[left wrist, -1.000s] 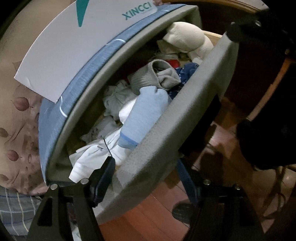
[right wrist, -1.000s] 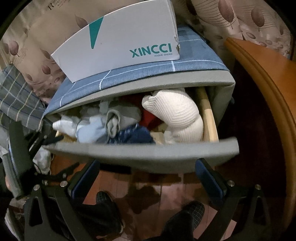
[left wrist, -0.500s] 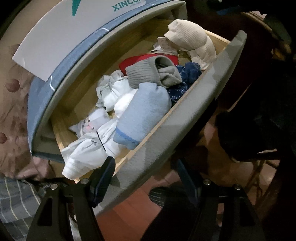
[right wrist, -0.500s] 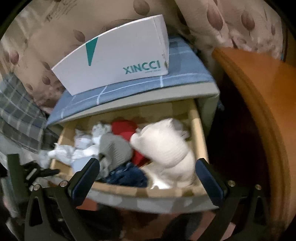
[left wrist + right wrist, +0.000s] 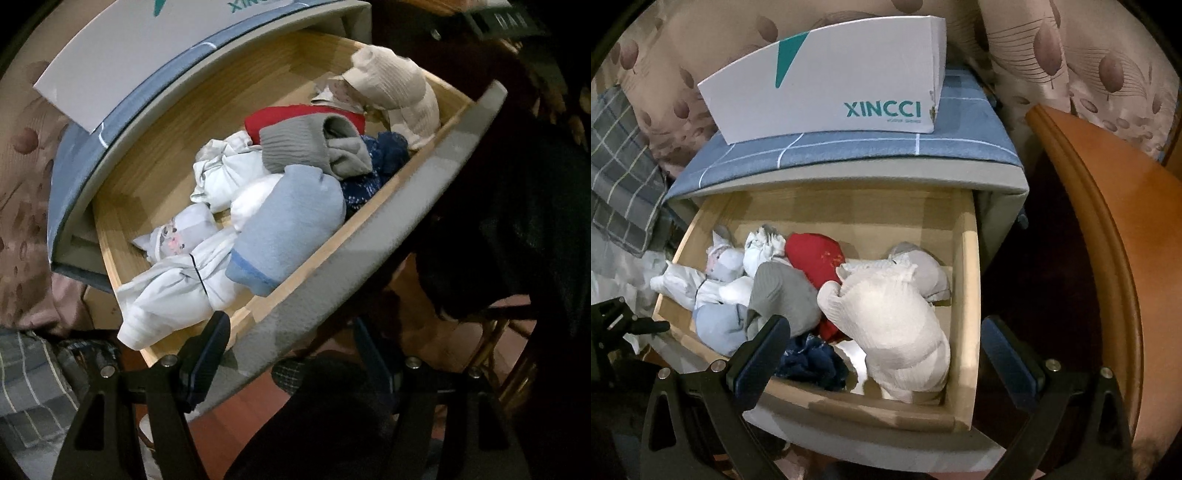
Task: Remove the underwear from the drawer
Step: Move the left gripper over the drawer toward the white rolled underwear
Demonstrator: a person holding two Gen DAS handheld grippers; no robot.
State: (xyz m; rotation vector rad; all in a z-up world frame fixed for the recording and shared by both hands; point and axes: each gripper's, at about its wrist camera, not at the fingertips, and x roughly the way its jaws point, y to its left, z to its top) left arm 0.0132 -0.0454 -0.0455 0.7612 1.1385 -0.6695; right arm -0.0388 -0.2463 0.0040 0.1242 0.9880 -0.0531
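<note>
Drawer (image 5: pixel 967 295) is open and stuffed with rolled underwear (image 5: pixel 890 325). Left gripper (image 5: pixel 288 354) and right gripper (image 5: pixel 882 354) both hover near its front, jaws wide and empty.

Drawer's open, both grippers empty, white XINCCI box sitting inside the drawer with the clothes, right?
One error: the white XINCCI cardboard box sits on the blue checked cloth atop the cabinet, above the open wooden drawer, not inside it. The right wrist view shows this. The rest holds.

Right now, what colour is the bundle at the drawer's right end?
Cream, ribbed knit bundle; it shows best in the right wrist view.
</note>
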